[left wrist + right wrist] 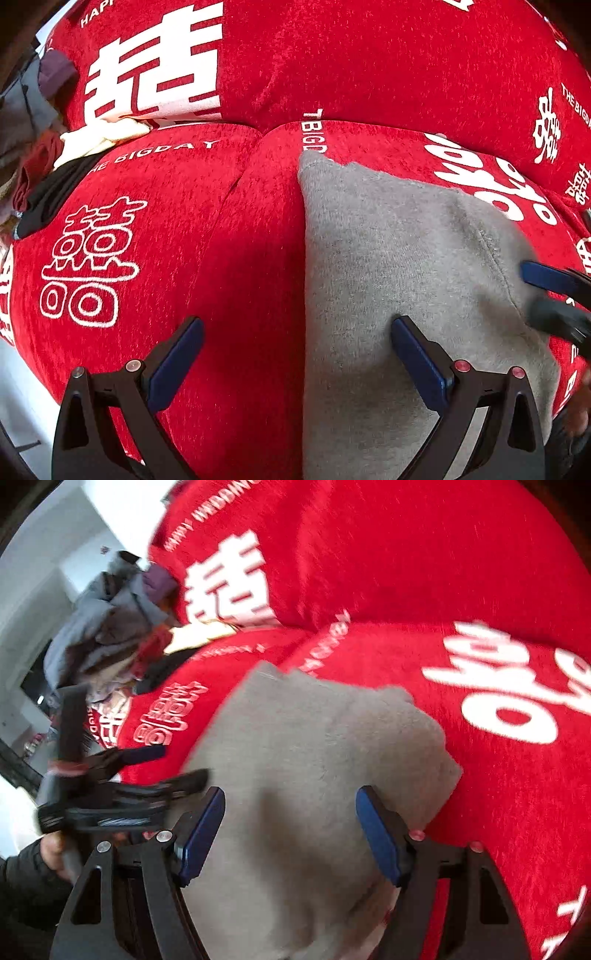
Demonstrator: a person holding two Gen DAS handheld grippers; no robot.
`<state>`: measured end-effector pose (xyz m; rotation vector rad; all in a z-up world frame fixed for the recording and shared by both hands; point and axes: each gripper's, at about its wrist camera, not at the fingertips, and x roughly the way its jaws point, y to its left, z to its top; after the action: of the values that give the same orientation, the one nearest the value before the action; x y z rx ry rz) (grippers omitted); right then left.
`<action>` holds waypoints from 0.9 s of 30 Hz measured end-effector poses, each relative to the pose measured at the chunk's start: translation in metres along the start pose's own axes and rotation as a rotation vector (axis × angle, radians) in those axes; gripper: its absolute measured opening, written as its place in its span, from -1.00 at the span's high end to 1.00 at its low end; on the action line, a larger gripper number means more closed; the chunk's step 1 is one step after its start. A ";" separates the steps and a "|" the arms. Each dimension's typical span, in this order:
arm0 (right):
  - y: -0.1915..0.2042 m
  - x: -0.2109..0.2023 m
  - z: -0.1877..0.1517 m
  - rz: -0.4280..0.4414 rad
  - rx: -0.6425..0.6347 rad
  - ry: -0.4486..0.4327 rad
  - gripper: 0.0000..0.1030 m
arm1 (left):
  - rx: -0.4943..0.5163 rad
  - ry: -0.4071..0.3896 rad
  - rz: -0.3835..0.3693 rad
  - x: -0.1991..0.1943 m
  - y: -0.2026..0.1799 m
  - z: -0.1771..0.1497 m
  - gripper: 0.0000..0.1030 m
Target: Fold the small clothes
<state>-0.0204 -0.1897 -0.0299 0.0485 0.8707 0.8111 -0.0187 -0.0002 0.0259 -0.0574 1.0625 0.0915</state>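
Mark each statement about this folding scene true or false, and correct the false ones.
1. The grey garment lies on a red cover. True.
2. The left gripper is shut on the garment. False: its jaws are open, holding nothing.
3. A pile of clothes sits at the cover's far left. True.
4. The cover is plain red. False: it carries white characters and lettering.
5. The right gripper is open over the garment. True.
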 end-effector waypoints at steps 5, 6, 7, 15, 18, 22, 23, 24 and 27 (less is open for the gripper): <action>-0.012 0.011 0.009 0.003 0.002 -0.005 -0.48 | -0.030 0.012 -0.023 0.007 0.004 0.000 -0.99; -0.008 0.012 0.010 -0.015 -0.016 0.001 -0.48 | -0.031 0.014 -0.026 0.008 0.005 0.001 -0.99; -0.005 0.012 0.009 -0.034 -0.033 0.006 -0.48 | -0.030 0.016 -0.027 0.008 0.005 0.002 -0.99; 0.075 -0.039 -0.049 -0.022 -0.335 -0.021 -0.49 | -0.015 0.012 -0.018 0.004 0.005 -0.001 -0.99; 0.083 -0.033 -0.074 -0.047 -0.394 0.041 -0.49 | -0.022 0.014 -0.021 0.005 0.006 -0.001 -0.99; 0.071 -0.024 -0.095 -0.090 -0.386 0.095 -0.49 | -0.011 0.022 -0.015 0.003 0.004 -0.001 -0.99; 0.071 -0.027 -0.095 -0.086 -0.379 0.093 -0.49 | -0.005 0.024 -0.008 0.001 0.003 0.000 -0.99; 0.071 -0.031 -0.093 -0.085 -0.371 0.091 -0.49 | 0.000 0.025 0.001 -0.001 0.002 0.000 -0.99; 0.076 -0.044 -0.083 -0.087 -0.386 0.051 -0.52 | 0.015 -0.005 0.004 -0.015 -0.002 0.004 -0.99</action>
<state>-0.1410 -0.1879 -0.0288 -0.3486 0.7462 0.8894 -0.0224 -0.0023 0.0404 -0.0417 1.0584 0.0868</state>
